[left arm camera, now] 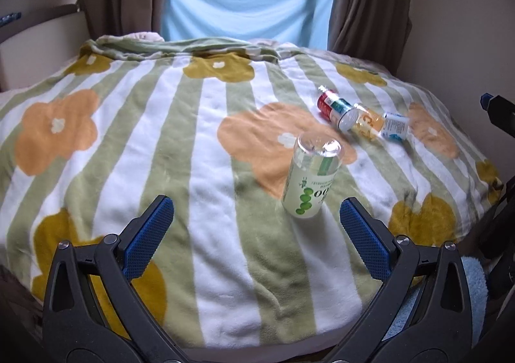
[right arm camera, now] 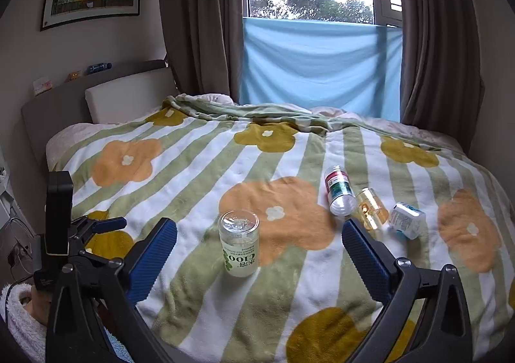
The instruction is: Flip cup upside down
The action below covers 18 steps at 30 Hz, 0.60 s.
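A clear cup with a green-dotted label (left arm camera: 309, 177) stands on the flowered blanket with its print upside down and its closed base up; it also shows in the right wrist view (right arm camera: 238, 242). My left gripper (left arm camera: 256, 218) is open and empty, just short of the cup, which stands near its right finger. My right gripper (right arm camera: 259, 242) is open and empty, with the cup between its fingers, nearer the left one and a little beyond the tips. The left gripper's body (right arm camera: 59, 227) shows at the left of the right wrist view.
Three more cups lie on their sides on the blanket (right arm camera: 199, 176) beyond to the right: a red and green one (right arm camera: 337, 190), an amber one (right arm camera: 370, 208), a white and blue one (right arm camera: 406, 219). Curtains, a window and a headboard stand behind.
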Available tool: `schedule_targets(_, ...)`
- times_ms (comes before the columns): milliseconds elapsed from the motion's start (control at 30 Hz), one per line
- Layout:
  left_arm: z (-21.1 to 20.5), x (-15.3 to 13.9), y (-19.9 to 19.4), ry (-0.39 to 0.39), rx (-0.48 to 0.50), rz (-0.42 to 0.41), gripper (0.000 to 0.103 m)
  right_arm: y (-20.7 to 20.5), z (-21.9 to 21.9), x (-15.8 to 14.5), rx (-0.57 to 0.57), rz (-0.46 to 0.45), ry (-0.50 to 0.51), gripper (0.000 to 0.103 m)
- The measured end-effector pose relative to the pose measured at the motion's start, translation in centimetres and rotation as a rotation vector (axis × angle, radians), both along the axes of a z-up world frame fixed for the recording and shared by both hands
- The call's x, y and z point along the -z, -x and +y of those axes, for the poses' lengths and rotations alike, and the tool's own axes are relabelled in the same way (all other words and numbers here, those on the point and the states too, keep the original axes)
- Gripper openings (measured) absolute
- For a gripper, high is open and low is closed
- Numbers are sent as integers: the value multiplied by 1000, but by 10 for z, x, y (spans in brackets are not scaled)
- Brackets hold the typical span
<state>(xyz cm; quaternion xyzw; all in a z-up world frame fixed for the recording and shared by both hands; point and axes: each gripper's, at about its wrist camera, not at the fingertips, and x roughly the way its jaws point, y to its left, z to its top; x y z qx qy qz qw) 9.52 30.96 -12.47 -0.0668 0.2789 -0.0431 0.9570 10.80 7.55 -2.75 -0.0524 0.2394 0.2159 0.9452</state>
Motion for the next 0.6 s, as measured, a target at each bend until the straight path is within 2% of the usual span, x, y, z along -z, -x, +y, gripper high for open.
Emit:
schedule_targets(167,-5,-71,39,-45,-46,-160,103,38,-7,-37,104,-147,48,102)
schedule_targets(300,-8,-115,72,-46,-70,-264,103,63,-21,-55,205,-214,-7,102)
schedule_targets(433,-11,-133,101,-68,-126,-329,103,82,-33,-64,274,-250,-59,102)
schedule_targets(600,-16,-131,126,-100,-175,-372,103,98,-39,-64,311,-292,-84,102)
